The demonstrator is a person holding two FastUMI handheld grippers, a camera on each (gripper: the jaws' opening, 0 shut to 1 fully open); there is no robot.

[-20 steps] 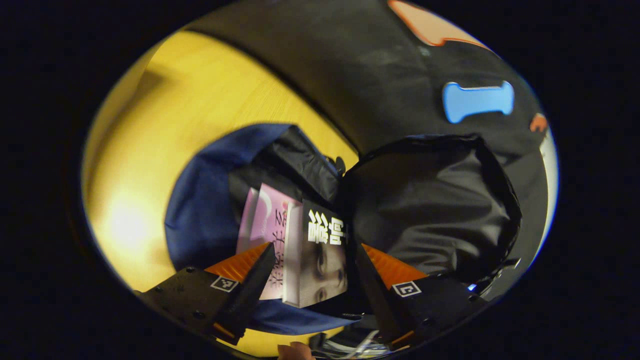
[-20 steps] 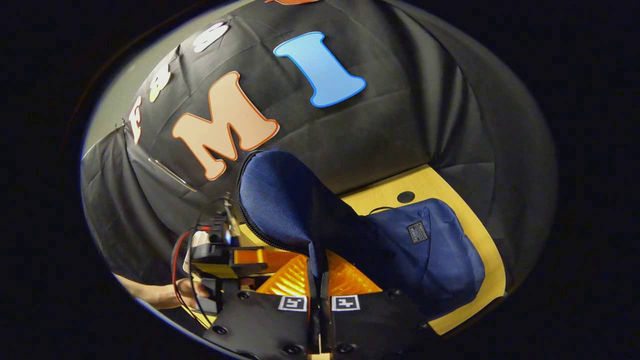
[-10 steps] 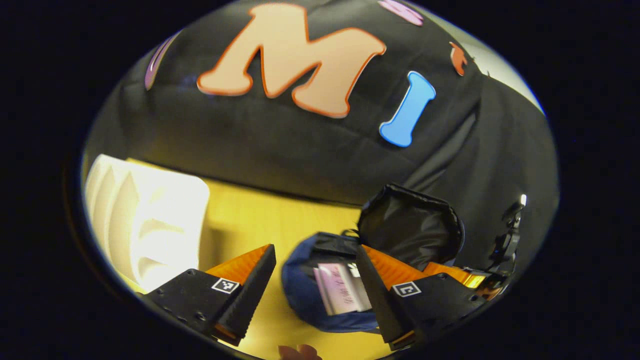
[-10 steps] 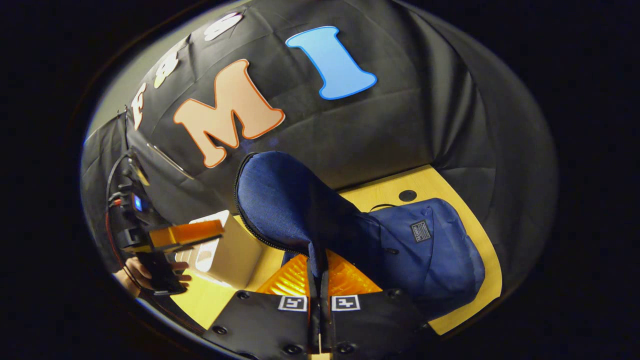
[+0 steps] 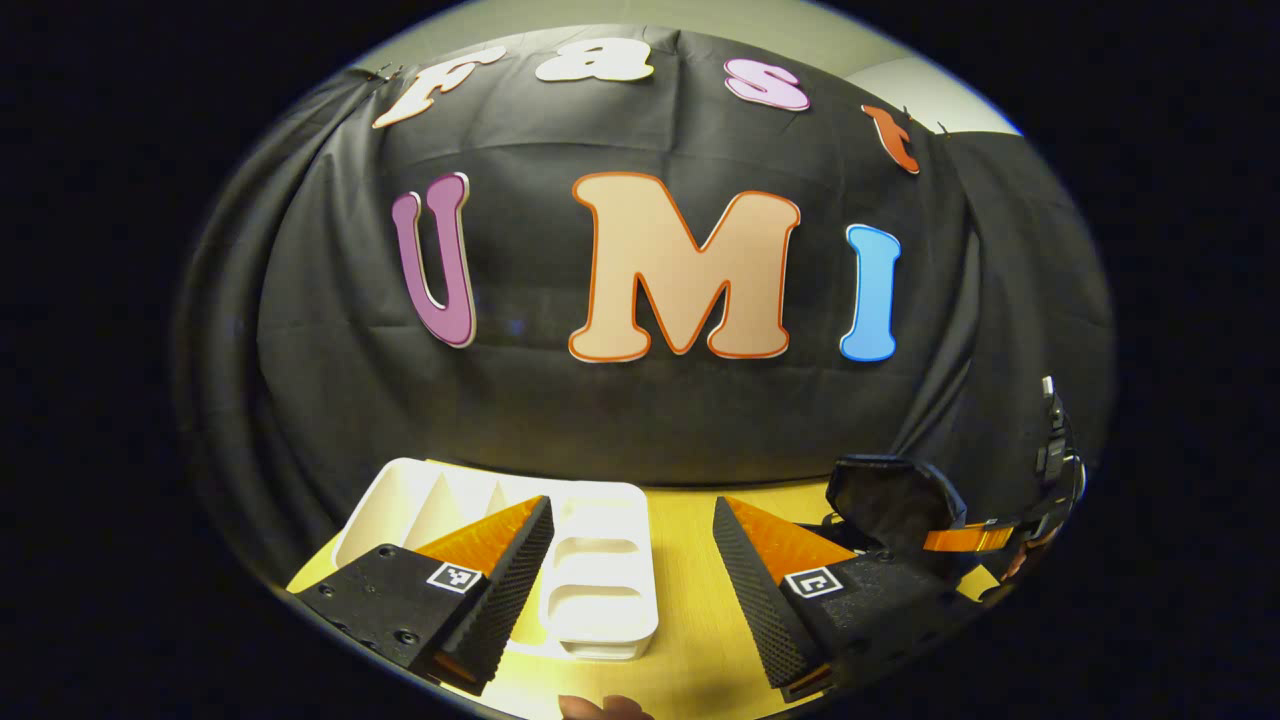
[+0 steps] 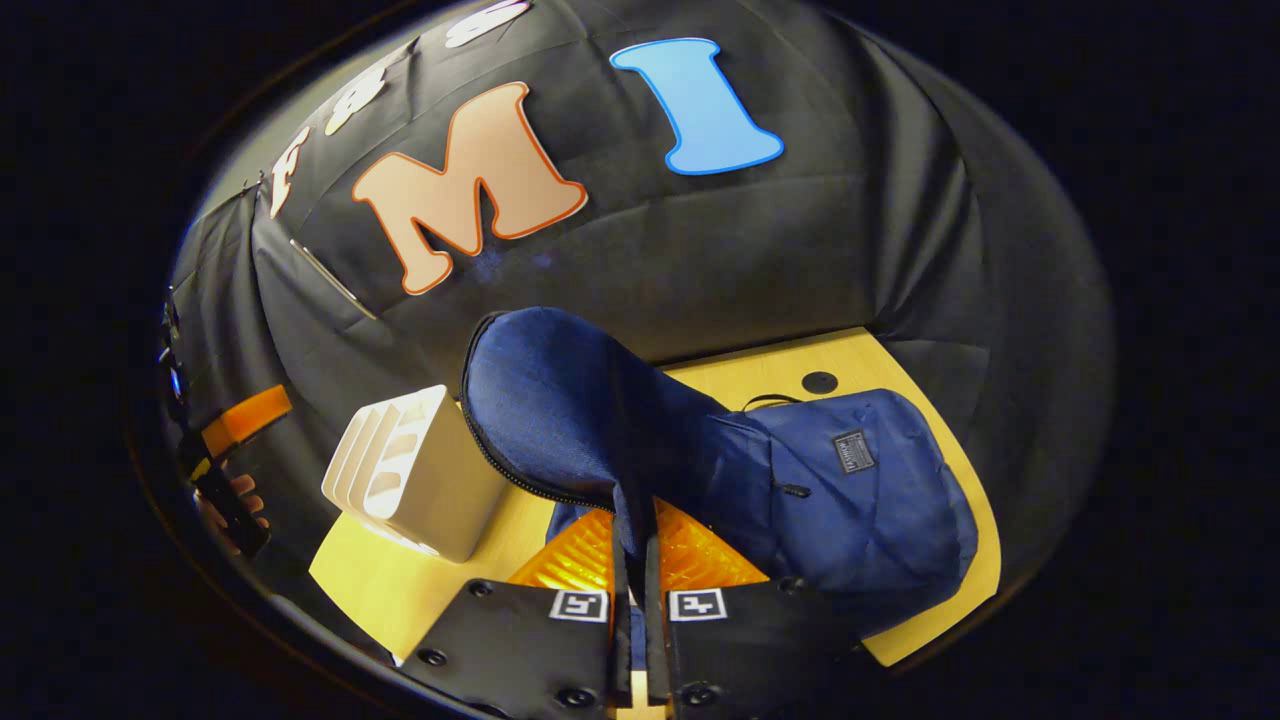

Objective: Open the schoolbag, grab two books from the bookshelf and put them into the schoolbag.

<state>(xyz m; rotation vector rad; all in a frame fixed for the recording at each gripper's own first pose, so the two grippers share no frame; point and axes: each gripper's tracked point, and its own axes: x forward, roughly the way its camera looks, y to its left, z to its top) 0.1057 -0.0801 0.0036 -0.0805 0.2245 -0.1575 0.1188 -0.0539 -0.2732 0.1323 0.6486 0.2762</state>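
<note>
My left gripper is open with nothing between its fingers, raised above the yellow table. Just beyond it stands the white bookshelf, its slots bare. In the right gripper view my right gripper is shut on the edge of the blue schoolbag's flap and holds it raised. The schoolbag's body lies on the table to the right. The flap's black lining appears at the right of the left gripper view, with the right gripper beside it.
In the right gripper view the bookshelf stands left of the flap, and the left gripper with a hand on it is farther left. A round hole marks the table behind the bag. The black cloth wall closes the back.
My left gripper has lifted up and away from the open bag, where two books lay inside, and now faces the wall and bookshelf. The right gripper still holds the flap raised.
</note>
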